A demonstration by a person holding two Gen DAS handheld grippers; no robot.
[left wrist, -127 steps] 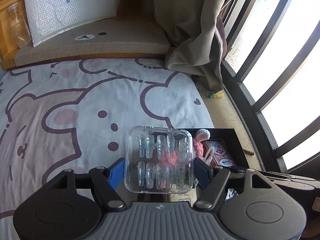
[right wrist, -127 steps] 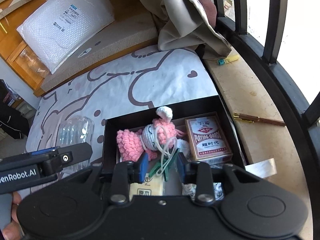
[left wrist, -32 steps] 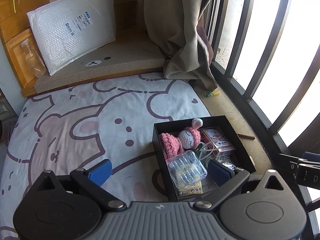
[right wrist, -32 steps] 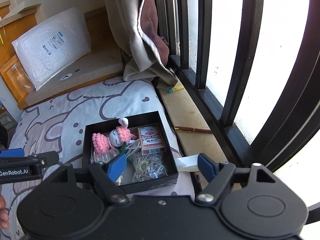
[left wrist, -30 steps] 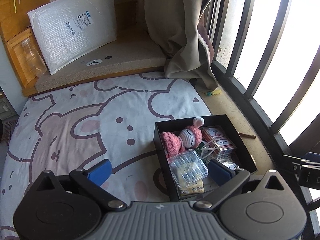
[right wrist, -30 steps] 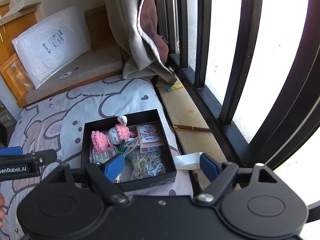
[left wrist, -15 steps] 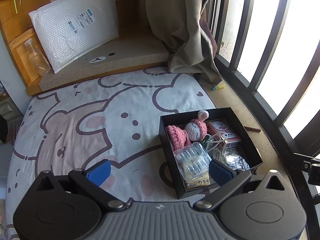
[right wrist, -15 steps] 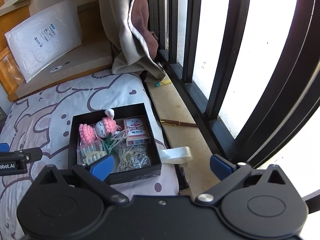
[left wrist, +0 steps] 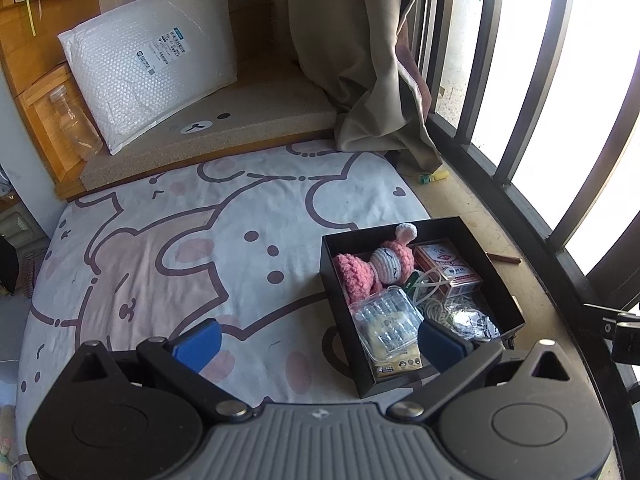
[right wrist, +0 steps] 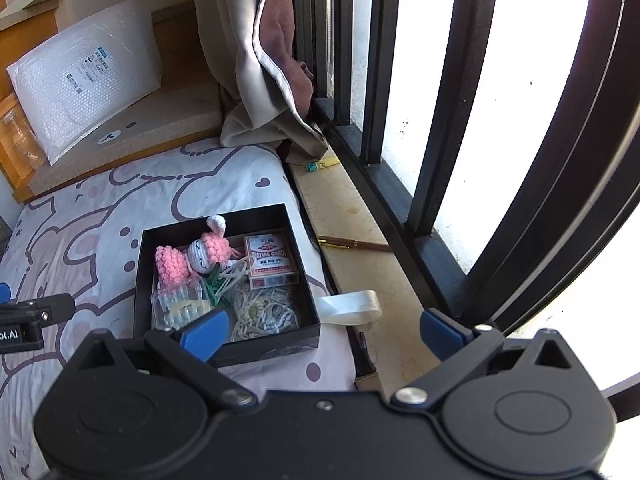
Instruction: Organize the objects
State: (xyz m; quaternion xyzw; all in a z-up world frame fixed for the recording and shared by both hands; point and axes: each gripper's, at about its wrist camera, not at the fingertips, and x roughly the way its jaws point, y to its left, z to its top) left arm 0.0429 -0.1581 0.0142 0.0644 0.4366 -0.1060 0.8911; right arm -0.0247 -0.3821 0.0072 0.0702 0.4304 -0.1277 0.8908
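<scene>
A black open box (left wrist: 500, 284) (right wrist: 142, 280) sits on the bed's right side. Inside lie a pink crochet doll (left wrist: 384, 264) (right wrist: 200, 254), a red card pack (left wrist: 448, 270) (right wrist: 270, 260), a clear case of false nails (left wrist: 386, 322) (right wrist: 178, 302), green clips and a tangle of pale rubber bands (right wrist: 262, 312). My left gripper (left wrist: 318, 342) hangs open above the box's near left corner, nothing between its blue pads. My right gripper (right wrist: 324, 330) is wide open over the box's right edge and the ledge, holding nothing.
The bed sheet (left wrist: 180, 248) has a pink bear print. A bubble-wrap mailer (left wrist: 152, 60) leans at the back. A beige curtain (left wrist: 360, 60), black window bars (right wrist: 460, 120), a stone ledge (right wrist: 352, 220) with a pen (right wrist: 352, 244), a lighter (right wrist: 318, 166) and a white tape loop (right wrist: 350, 306).
Earliest frames showed my left gripper shut on the nail case; it now lies in the box. Over the last second my right gripper opened wider and both views pulled back slightly.
</scene>
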